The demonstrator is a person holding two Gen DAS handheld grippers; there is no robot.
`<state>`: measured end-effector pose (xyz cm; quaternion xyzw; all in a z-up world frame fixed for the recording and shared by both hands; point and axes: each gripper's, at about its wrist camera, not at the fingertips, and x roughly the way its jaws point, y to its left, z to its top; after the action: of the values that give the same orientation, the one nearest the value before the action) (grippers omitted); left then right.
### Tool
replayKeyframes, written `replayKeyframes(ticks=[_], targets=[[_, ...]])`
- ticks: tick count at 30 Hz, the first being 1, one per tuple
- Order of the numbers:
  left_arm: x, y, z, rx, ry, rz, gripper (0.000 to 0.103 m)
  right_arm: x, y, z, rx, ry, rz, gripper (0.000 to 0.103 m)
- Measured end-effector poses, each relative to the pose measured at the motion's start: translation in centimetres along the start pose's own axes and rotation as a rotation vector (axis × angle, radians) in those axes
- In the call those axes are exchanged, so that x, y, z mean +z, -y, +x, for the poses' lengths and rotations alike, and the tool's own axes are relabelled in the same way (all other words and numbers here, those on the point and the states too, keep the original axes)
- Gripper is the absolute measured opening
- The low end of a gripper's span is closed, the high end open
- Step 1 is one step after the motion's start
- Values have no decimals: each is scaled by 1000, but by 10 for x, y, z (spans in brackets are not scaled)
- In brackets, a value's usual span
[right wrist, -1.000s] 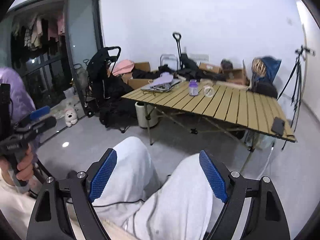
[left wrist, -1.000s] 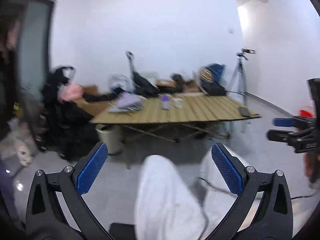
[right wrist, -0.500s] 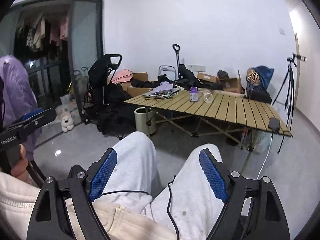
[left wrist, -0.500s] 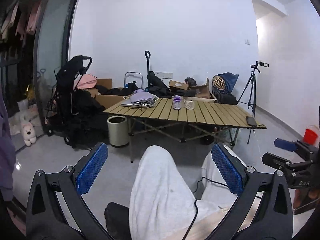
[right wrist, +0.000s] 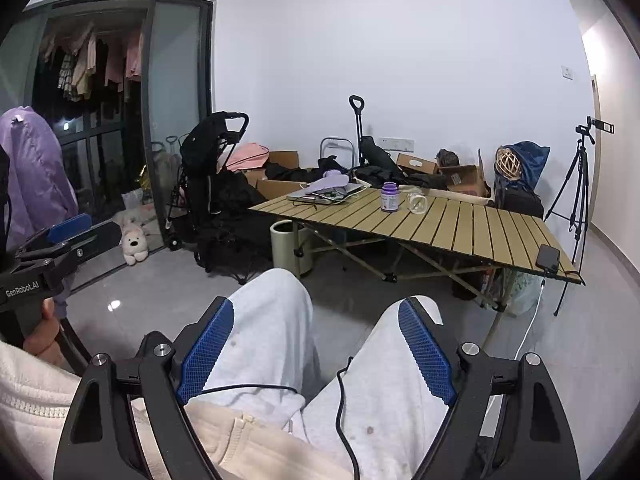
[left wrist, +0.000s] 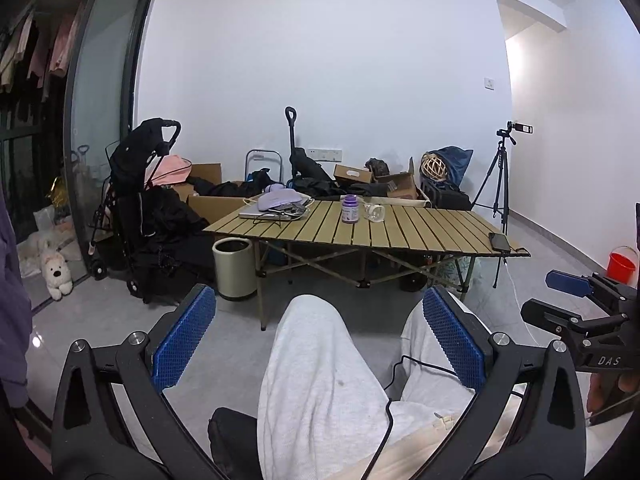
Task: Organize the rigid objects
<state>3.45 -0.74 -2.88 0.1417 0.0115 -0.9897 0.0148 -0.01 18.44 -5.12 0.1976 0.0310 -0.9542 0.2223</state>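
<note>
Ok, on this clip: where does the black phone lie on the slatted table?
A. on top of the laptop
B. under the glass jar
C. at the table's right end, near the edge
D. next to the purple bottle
C: the phone lies alone at the right end of the table, far from the purple bottle, the glass jar and the laptop.

Purple bottle (left wrist: pixel 351 208) on a tan slatted table (left wrist: pixel 420 230) — red bucket (left wrist: pixel 621 268), blue cross-hatched gripper pads (left wrist: pixel 185 336), white wall (left wrist: pixel 320 60).
</note>
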Motion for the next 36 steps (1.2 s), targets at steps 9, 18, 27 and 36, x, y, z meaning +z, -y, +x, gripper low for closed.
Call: replayKeyframes(ticks=[9,18,27,36], targets=[[1,0,-1,-1,3,2,103,0,0,0,-1,3,1,89],[1,0,-2,-8,3,10,103,2,0,0,1,0,6,89],[2,-2,-3,-11,12,19,103,3,0,1,-6,5,-2,89],[1,-4,-4,-15,18,29,103,4,1,2,-7,10,-2,89]])
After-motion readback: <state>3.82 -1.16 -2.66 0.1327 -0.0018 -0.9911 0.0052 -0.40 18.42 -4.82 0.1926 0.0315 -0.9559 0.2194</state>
